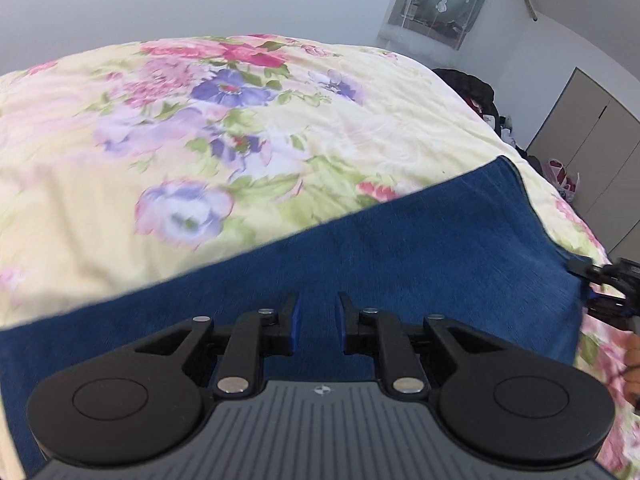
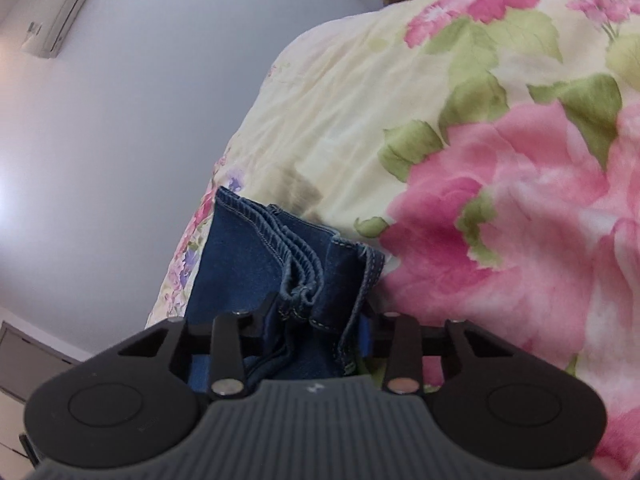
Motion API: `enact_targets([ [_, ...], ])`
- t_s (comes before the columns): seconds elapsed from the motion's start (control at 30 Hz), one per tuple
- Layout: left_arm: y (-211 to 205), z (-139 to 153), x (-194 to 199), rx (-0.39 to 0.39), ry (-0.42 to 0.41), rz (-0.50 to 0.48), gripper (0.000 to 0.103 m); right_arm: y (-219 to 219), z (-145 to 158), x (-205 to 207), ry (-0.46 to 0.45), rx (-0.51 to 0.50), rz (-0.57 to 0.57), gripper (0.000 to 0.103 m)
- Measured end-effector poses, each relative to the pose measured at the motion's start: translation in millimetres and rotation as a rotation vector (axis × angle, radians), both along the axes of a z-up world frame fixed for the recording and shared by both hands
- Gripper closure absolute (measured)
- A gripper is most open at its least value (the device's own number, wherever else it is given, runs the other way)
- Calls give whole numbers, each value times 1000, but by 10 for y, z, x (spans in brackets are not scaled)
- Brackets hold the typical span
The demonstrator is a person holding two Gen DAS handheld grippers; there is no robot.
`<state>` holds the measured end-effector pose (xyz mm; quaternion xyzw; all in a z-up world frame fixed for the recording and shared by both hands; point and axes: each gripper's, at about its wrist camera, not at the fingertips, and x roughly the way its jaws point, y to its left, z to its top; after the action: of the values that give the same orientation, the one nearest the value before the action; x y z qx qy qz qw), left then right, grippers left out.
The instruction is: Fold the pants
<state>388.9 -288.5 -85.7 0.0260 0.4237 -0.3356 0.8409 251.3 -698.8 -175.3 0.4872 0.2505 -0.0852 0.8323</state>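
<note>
The pants (image 1: 400, 256), dark blue denim, lay spread flat across the near part of a bed covered by a floral quilt (image 1: 200, 140). In the left wrist view they filled the lower half as a broad blue band with 1 straight edge running diagonally and 1 corner near the right side; the near part was hidden under the gripper body, and the fabric there was softly blurred, so no seams or pockets could be made out.

The left gripper (image 1: 318, 322) hovered over that blue cloth with its 2 fingers (image 1: 294, 320) a narrow gap apart and nothing between them; whether the tips touched the cloth could not be told.

The right gripper (image 2: 316, 320) had its fingers closed on a bunched stack of denim layers, with stitched hems and folded edges (image 2: 296, 256) standing up between them. Its right blue pad (image 2: 364, 336) showed only as a sliver and the left pad was covered by cloth. In the left wrist view the same gripper (image 1: 600, 284) appeared at the far right, cut off by the picture edge, at the side edge of the pants.

Beyond the bed stood a pale wall (image 2: 120, 140), an air conditioner (image 2: 60, 4) partly out of view, and a blurred dark pile (image 1: 476, 92) of things.
</note>
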Motion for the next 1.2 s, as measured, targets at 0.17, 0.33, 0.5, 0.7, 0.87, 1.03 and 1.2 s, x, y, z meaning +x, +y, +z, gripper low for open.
enact_targets([
  [0.17, -331, -180, 255, 11, 2, 21, 84, 2, 109, 68, 9, -24, 33, 73],
  [0.33, -503, -276, 294, 69, -5, 50, 84, -13, 55, 140, 48, -31, 34, 73],
  [0.5, -457, -11, 31, 68, -33, 28, 84, 8, 78, 134, 66, -43, 21, 74],
  [0.7, -448, 62, -583, 55, 15, -73, 84, 92, 246, 139, 63, -71, -1, 77],
  [0.87, -390, -123, -1001, 57, 52, -96, 89, 144, 322, 134, 90, -73, -20, 77],
  [1.03, -314, -233, -1212, 64, 121, -117, 88, 216, 347, 147, 106, -101, -30, 77],
  [1.2, -104, -115, -1243, -11, 161, -141, 91, 265, 433, 145, 97, -113, -44, 78],
])
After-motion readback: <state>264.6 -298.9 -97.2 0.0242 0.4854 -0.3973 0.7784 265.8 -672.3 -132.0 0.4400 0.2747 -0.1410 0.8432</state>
